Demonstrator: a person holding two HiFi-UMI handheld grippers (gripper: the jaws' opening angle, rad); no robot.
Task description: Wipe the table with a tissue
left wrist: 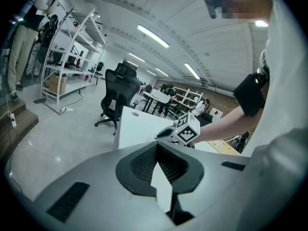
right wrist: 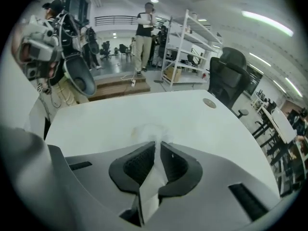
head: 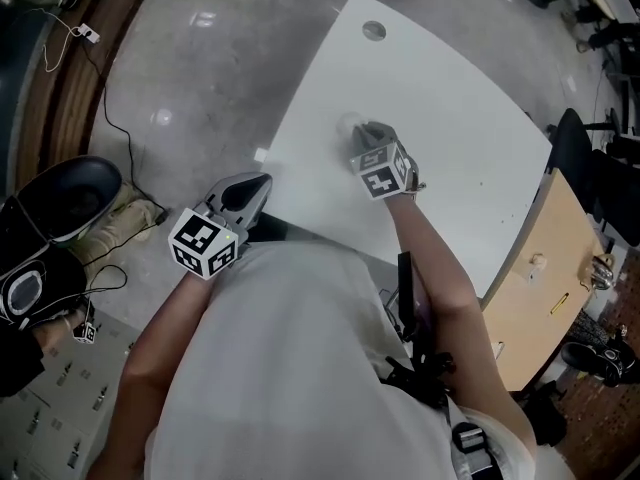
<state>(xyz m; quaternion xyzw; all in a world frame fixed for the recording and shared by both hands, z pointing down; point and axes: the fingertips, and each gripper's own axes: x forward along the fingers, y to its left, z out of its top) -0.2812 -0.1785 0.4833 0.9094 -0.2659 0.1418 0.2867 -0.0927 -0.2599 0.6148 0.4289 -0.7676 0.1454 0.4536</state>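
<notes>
open office, polished grey floor [head: 190,78]. white curved-edge table [head: 470,118] fills the middle of the head view, with a round grey cable grommet [head: 374,31] at its far end. light wooden desk [head: 545,268] just right of it, black office chair [left wrist: 117,93] and white metal shelving rack [left wrist: 72,52] further out on the floor.

right gripper [head: 362,133] is over the near-middle of the table, angled down, jaws clamped on a crumpled white tissue [right wrist: 153,141]. the tissue's free end fans out past the jaw tips and sits against the tabletop.

left gripper [head: 258,184] is off the near-left table edge, well apart from the tissue, pointing toward the table. jaw tips meet, closed, nothing sticking out of them.
</notes>
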